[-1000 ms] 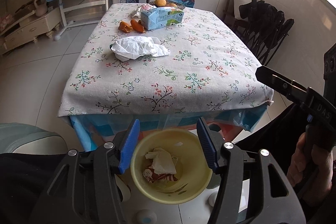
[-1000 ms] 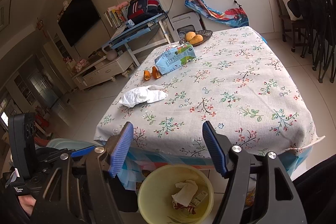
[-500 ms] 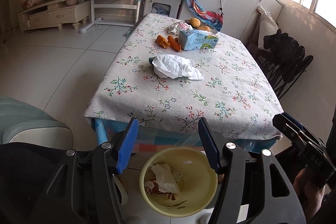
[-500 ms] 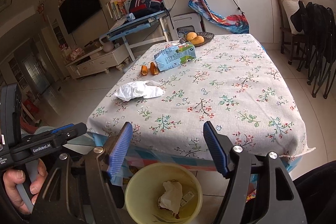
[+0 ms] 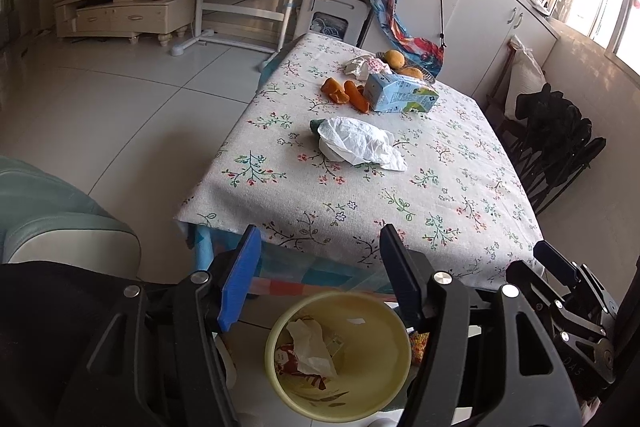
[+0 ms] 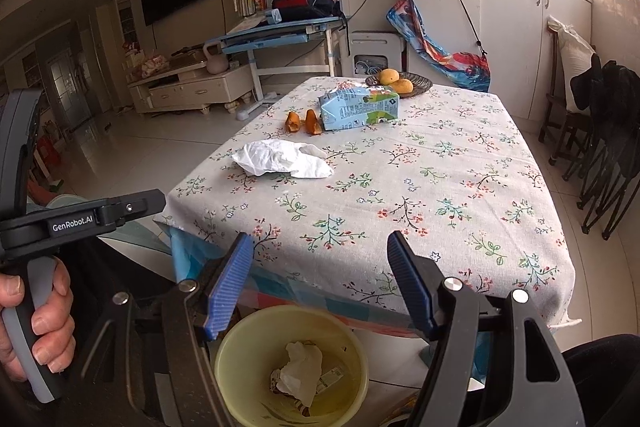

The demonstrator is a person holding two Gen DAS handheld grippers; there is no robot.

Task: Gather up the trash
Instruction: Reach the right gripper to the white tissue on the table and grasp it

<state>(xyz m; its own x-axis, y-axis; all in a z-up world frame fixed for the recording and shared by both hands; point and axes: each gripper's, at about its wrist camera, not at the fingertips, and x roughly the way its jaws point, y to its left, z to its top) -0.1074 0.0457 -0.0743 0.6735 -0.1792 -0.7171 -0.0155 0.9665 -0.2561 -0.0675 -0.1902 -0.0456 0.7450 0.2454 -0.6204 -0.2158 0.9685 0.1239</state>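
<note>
A yellow bin (image 5: 340,355) (image 6: 292,367) stands on the floor at the table's near edge, with crumpled paper and wrappers inside. On the floral tablecloth (image 5: 400,195) (image 6: 400,195) lie a crumpled white tissue (image 5: 358,145) (image 6: 282,158), orange peels (image 5: 346,93) (image 6: 303,122) and a blue-green carton (image 5: 400,93) (image 6: 359,107). More crumpled paper (image 5: 364,65) lies at the far end. My left gripper (image 5: 320,279) is open and empty above the bin. My right gripper (image 6: 320,283) is open and empty above the bin too.
A dish of mangoes (image 6: 398,82) sits at the table's far end. Folded black chairs (image 6: 600,131) stand right of the table. A pale green seat (image 5: 52,219) is at the near left. A blue desk (image 6: 280,31) and white cabinets (image 6: 500,11) line the back.
Both grippers have risen and tilted up from the bin, the left one swinging leftward. Both stayed open and empty. Nothing on the table moved.
</note>
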